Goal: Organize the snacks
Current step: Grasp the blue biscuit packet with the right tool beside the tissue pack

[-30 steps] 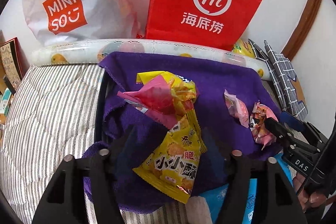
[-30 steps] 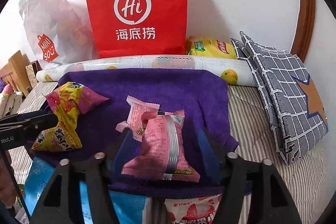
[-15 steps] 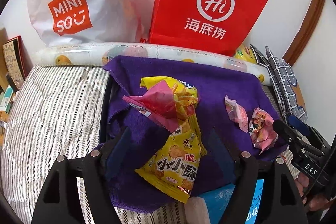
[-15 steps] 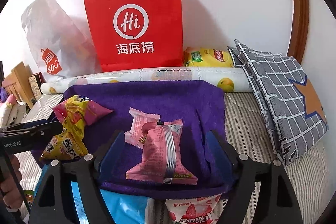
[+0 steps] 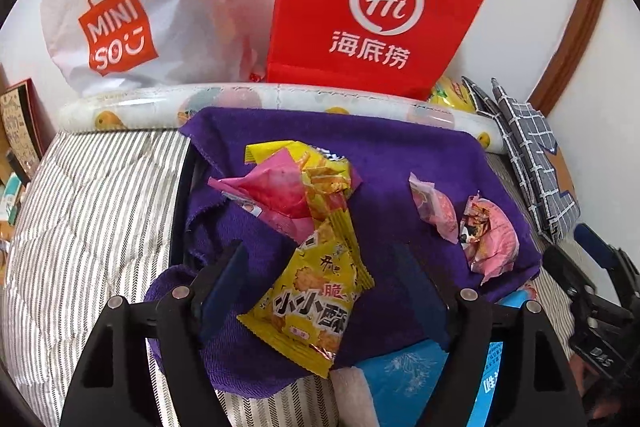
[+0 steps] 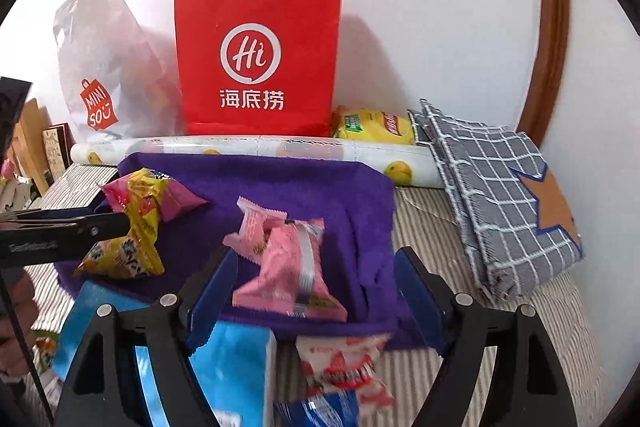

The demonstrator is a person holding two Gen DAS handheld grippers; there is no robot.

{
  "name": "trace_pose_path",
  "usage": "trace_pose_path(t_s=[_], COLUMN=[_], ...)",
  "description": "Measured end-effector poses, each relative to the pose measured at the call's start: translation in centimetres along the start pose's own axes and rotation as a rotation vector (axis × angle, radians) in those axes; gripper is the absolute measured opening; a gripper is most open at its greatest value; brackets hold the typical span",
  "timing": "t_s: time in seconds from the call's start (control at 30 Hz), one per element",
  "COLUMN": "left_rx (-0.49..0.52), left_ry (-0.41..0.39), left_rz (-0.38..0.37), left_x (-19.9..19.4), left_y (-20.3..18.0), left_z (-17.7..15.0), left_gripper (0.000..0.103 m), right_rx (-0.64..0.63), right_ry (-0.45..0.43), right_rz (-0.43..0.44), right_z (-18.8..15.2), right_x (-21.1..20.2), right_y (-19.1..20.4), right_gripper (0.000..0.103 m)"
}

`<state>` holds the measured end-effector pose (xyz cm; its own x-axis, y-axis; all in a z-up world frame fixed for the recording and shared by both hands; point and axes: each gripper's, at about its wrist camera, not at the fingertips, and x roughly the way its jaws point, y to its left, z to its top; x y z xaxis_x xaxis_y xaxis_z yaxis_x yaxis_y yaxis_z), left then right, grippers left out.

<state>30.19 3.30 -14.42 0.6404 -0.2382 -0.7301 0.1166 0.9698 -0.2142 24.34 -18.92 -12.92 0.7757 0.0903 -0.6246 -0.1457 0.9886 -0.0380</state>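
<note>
The left gripper stands wide, its blue pads on either side of the yellow pack without touching it; the pack lies loose on the purple cloth. The right gripper is likewise spread, pads clear of the pink pack that lies between them on the same cloth. Nearest the right gripper, off the cloth's front edge, lie a blue pack and a red-and-white pack on the striped bed.

Just behind the yellow pack, touching it, sits a crumpled pink wrapper over a second yellow one. Just beyond the pink pack a smaller pink pack leans against it. The two clusters are well apart on the cloth, yellow to the left, pink to the right.

Behind the cloth a patterned roll lies crosswise. To the right a grey checked pillow rests on the bed. Against the wall stand a red bag, a white bag to its left and a yellow bag to its right.
</note>
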Motion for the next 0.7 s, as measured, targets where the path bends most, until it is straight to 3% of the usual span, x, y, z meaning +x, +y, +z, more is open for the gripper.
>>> trace_pose_path(t_s=[0.2, 0.4, 0.7], left_rx=[0.019, -0.055, -0.035], left_ry=[-0.012, -0.021, 0.000], left_rz=[-0.027, -0.057, -0.038], left_x=[-0.5, -2.0, -4.9], left_y=[-0.5, 0.4, 0.0], left_z=[0.2, -0.3, -1.8], left_gripper=[0.078, 0.078, 0.078], right_rx=[0.067, 0.130, 0.135], right_ry=[0.062, 0.092, 0.157], right_rz=[-0.006, -0.010, 0.086], right_z=[-0.6, -3.2, -6.1], right_x=[-2.6, -4.1, -3.0], right_y=[-3.2, -6.1, -5.6], right_gripper=[0.078, 0.070, 0.060])
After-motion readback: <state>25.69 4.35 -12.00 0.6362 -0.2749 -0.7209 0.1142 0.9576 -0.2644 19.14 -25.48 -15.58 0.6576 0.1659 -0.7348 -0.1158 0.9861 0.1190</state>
